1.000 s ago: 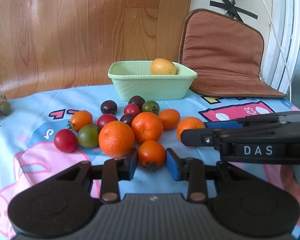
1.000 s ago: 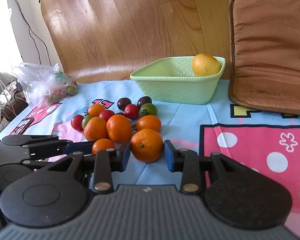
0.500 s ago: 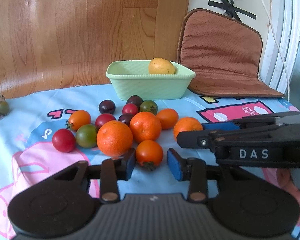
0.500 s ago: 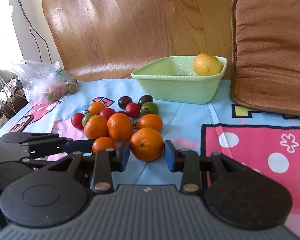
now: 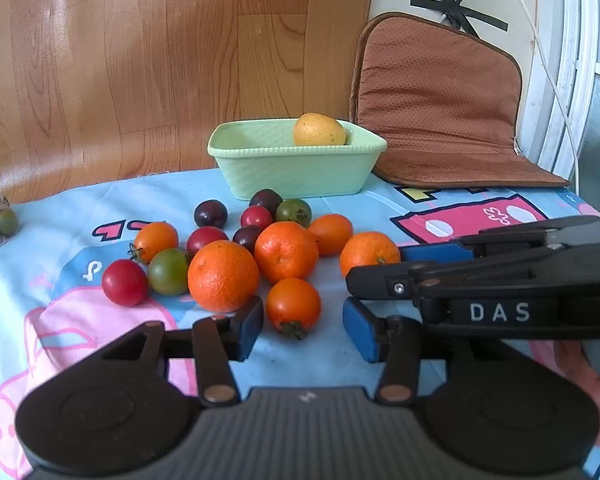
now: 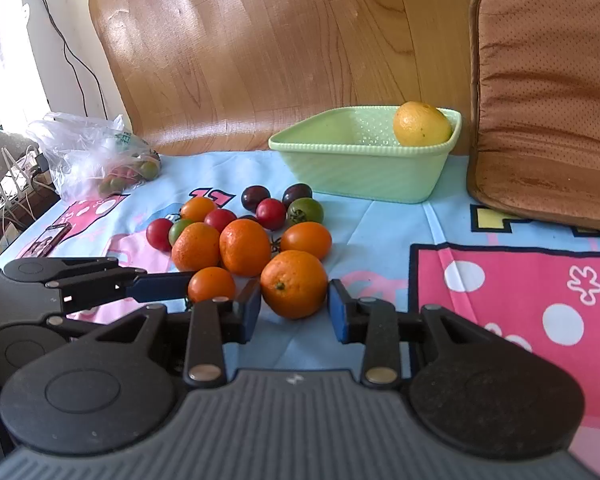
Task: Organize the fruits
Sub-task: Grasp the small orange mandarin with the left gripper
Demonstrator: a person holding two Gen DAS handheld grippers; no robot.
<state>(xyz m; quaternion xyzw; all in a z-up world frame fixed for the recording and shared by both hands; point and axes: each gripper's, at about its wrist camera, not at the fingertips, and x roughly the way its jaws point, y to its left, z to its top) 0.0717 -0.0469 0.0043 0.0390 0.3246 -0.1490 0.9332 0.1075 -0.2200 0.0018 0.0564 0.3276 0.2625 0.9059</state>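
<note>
A pile of oranges and red, green and dark tomatoes lies on the cartoon cloth [image 5: 340,360]. My left gripper [image 5: 306,334] straddles a small orange tomato [image 5: 293,306] on the cloth. Its jaws are opening, and a gap shows at the right pad. My right gripper [image 6: 294,314] is shut on an orange [image 6: 294,284] resting on the cloth, a blue pad against each side. That same orange [image 5: 368,254] shows in the left wrist view between the right gripper's fingers. Behind the pile, a pale green basket [image 5: 300,172] [image 6: 360,176] holds one yellow fruit [image 5: 319,130] [image 6: 422,124].
A brown cushion [image 6: 548,92] leans on the wall at the right of the basket. A plastic bag of tomatoes [image 6: 100,156] and a phone [image 6: 50,238] lie at the cloth's left edge. A wooden panel [image 5: 160,60] stands behind, with a white cable [image 5: 548,72] at the window side.
The left gripper's pads have spread apart from the small orange tomato, which stays on the cloth. The right gripper and its orange have not moved.
</note>
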